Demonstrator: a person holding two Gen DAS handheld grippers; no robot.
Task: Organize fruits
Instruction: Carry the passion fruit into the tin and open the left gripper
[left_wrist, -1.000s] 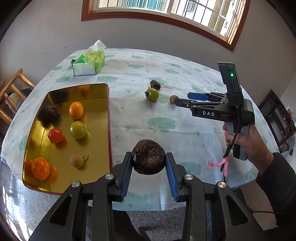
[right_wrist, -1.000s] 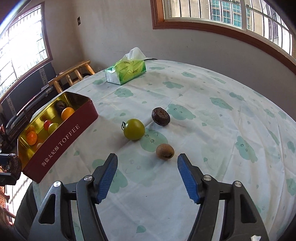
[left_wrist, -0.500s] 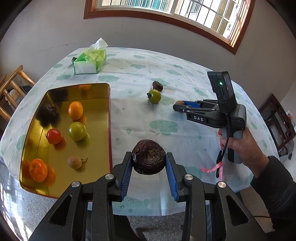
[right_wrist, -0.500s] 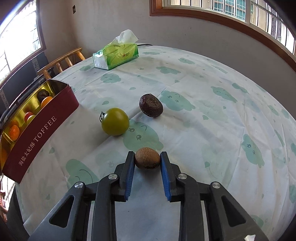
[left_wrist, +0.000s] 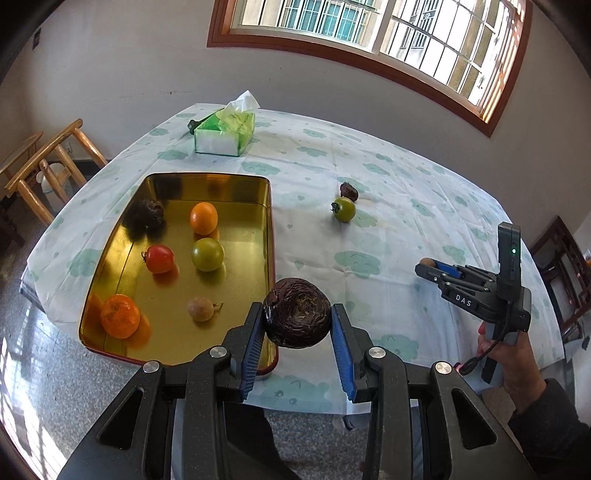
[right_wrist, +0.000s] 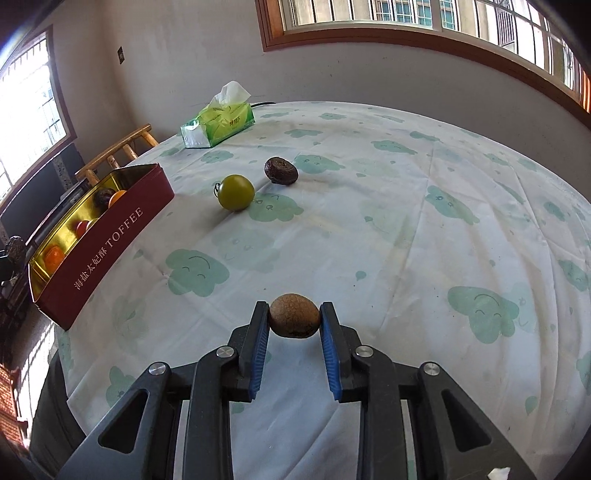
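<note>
Holding a wrinkled dark fruit (left_wrist: 297, 313) between its blue pads, the left claw (left_wrist: 298, 332) hangs over the near edge of the bench (left_wrist: 406, 206), at the right near corner of the gold tin (left_wrist: 258, 192); the tin's open floor lies just ahead and to the left, so this claw is much the nearer to the drop. The right claw (right_wrist: 294, 334) is closed on a small brown fruit (right_wrist: 294, 320) above the cloth, well to the right of the tin. A green tomato (right_wrist: 236, 192) and another dark fruit (right_wrist: 281, 170) sit apart from both, toward the far side. The left view looks down into the tin at the oranges, tomatoes and the small brown fruit inside; the right view shows only its red lettered wall (right_wrist: 107, 243).
</note>
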